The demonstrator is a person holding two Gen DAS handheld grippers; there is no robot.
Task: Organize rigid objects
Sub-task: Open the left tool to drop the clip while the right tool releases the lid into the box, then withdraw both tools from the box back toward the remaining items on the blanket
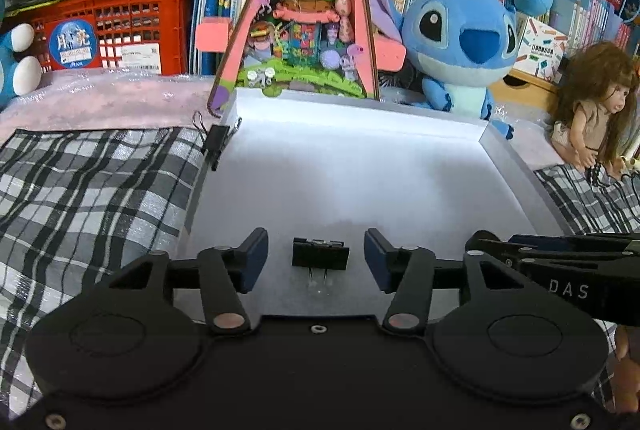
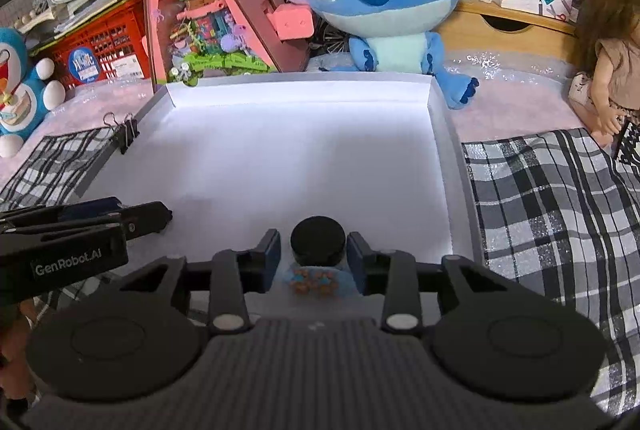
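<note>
Both grippers hover low over the white tray (image 2: 440, 134), likely its near end. Left gripper (image 1: 316, 260) parted, pads clear of a black binder clip (image 1: 320, 253) lying flat, handles toward the camera, apparently just set down. Right gripper (image 2: 314, 256) slightly open around a black-capped jar (image 2: 317, 244) standing upright, not pinched.

The white tray's (image 2: 440, 134) floor lies open beyond a binder clip (image 1: 320, 257) and a black-capped jar (image 2: 317, 240).

Jar (image 2: 318, 246) body mostly hidden under black lid, label blurred. Doll (image 1: 596, 114) cut at right edge. Crate sticker (image 1: 73, 44) text unreadable.
</note>
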